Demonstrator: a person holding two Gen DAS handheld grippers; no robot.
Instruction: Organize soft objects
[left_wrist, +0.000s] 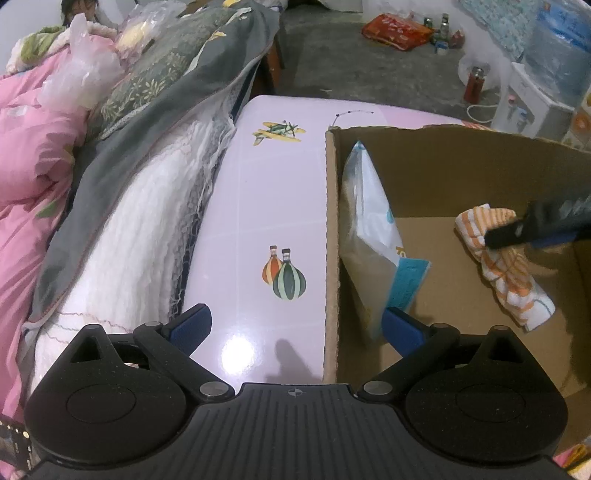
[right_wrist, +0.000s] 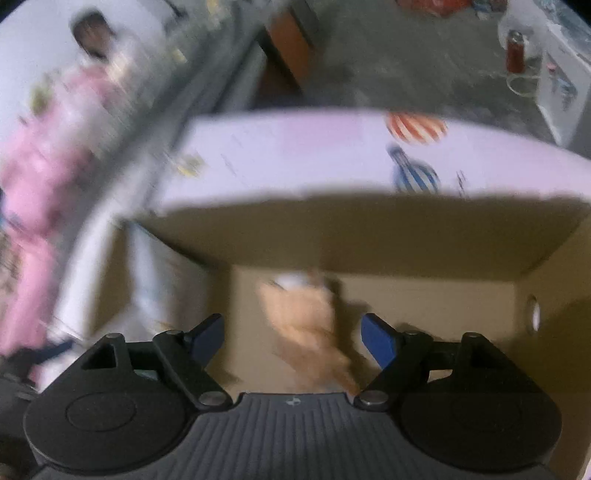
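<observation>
An open cardboard box (left_wrist: 443, 166) stands on a lilac table (left_wrist: 273, 206) printed with balloons. Inside it lies a rolled orange-and-white striped towel (left_wrist: 506, 266), and a white-and-blue plastic pack (left_wrist: 373, 236) leans on the left wall. My left gripper (left_wrist: 297, 323) is open and straddles the box's left wall, one finger outside and one inside by the pack. In the blurred right wrist view, my right gripper (right_wrist: 291, 332) hangs open above the towel (right_wrist: 306, 325) without touching it. Its dark fingers (left_wrist: 535, 229) also show over the towel in the left wrist view.
Piled bedding crowds the table's left edge: a white blanket (left_wrist: 129, 240), a grey floral cover (left_wrist: 166, 74) and a pink quilt (left_wrist: 29, 166). A person (left_wrist: 79, 7) is at the far left. On the floor beyond are a red bag (left_wrist: 397, 27) and a red bottle (left_wrist: 474, 83).
</observation>
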